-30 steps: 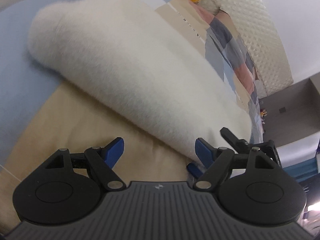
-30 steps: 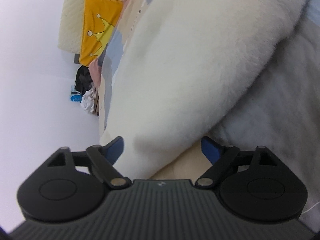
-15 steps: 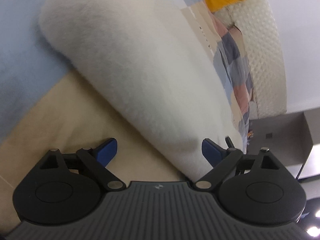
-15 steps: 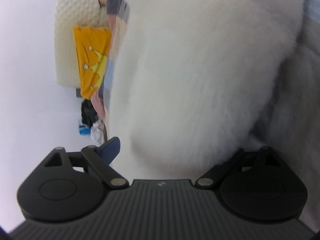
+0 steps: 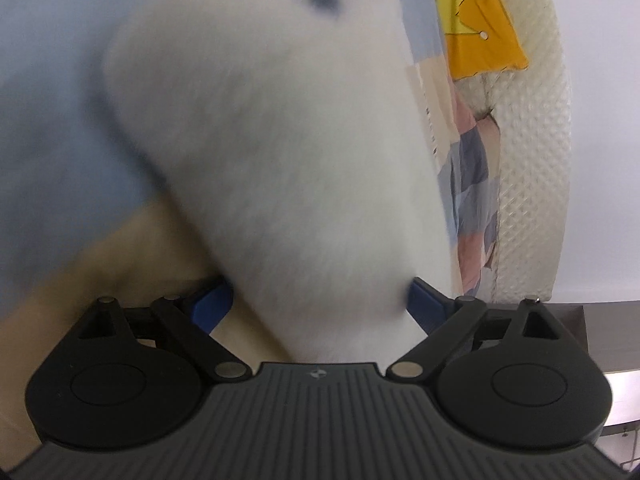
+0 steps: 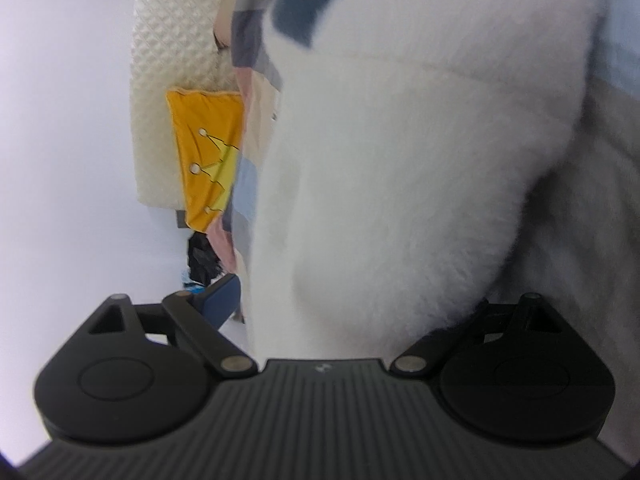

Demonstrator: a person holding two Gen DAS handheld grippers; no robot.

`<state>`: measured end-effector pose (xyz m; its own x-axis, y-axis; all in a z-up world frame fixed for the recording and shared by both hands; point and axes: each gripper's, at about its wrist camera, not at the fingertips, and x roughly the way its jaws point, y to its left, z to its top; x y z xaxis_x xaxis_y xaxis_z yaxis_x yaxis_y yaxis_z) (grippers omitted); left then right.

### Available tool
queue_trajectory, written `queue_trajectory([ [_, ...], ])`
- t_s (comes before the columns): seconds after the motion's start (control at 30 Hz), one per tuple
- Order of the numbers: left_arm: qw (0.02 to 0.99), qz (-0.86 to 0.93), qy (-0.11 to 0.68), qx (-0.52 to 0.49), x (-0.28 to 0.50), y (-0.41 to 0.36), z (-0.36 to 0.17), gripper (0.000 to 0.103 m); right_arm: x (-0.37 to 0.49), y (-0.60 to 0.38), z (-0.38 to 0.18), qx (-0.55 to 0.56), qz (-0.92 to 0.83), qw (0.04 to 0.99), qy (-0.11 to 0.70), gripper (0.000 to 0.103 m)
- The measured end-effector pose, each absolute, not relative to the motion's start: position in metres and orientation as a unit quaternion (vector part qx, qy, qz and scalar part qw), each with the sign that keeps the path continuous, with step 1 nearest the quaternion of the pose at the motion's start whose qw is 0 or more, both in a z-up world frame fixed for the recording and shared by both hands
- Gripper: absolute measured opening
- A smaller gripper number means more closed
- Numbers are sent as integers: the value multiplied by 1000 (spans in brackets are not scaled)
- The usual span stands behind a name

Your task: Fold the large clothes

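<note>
Garment: a thick white fleece garment (image 5: 280,152), folded into a long plush roll, lies on the bed and fills the middle of both wrist views

Bed: the patchwork bedspread (image 5: 48,92) shows pale blue and beige beneath the garment in the left wrist view, grey and pale blue beside it in the right wrist view

Left gripper: the left gripper (image 5: 320,306) stands with jaws spread wide after just opening further; the near end of the garment sits between its blue fingertips (image 5: 210,306), and the blurred picture does not show whether the pads press on the fleece

Right gripper: the right gripper (image 6: 352,300) is spread wide too, one blue fingertip (image 6: 222,298) clear beside the garment's edge, the other buried under the fleece; the garment's end bulges between the two, and no squeeze on it can be made out

Pillow: an orange pillow with a yellow crown print (image 6: 206,160) leans at the far end of the garment, against a cream quilted headboard (image 5: 532,160)

Beyond the garment: a white wall (image 6: 68,120) rises behind the headboard; a dark heap of small things (image 6: 202,258) sits low by the bed's edge, too small to tell apart
</note>
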<state>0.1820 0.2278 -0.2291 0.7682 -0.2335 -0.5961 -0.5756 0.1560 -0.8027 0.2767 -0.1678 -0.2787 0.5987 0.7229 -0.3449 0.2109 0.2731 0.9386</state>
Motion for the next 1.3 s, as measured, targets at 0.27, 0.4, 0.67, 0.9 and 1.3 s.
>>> queue_trajectory([
  [0.27,704,165,288,-628,193,245,-224,92,272,-170,-266,581,191,699,371,93],
  [0.4,697,185,285,-631,195,251,-230,73,275,-171,-270,586,185,694,376,93],
  [0.67,733,198,287,-584,205,249,-221,55,273,-191,-282,600,110,693,383,93],
  [0.9,740,200,283,-577,197,247,-221,55,287,-186,-288,590,104,697,393,84],
  [1.3,766,209,291,-534,204,247,-214,49,296,-178,-266,523,109,749,392,38],
])
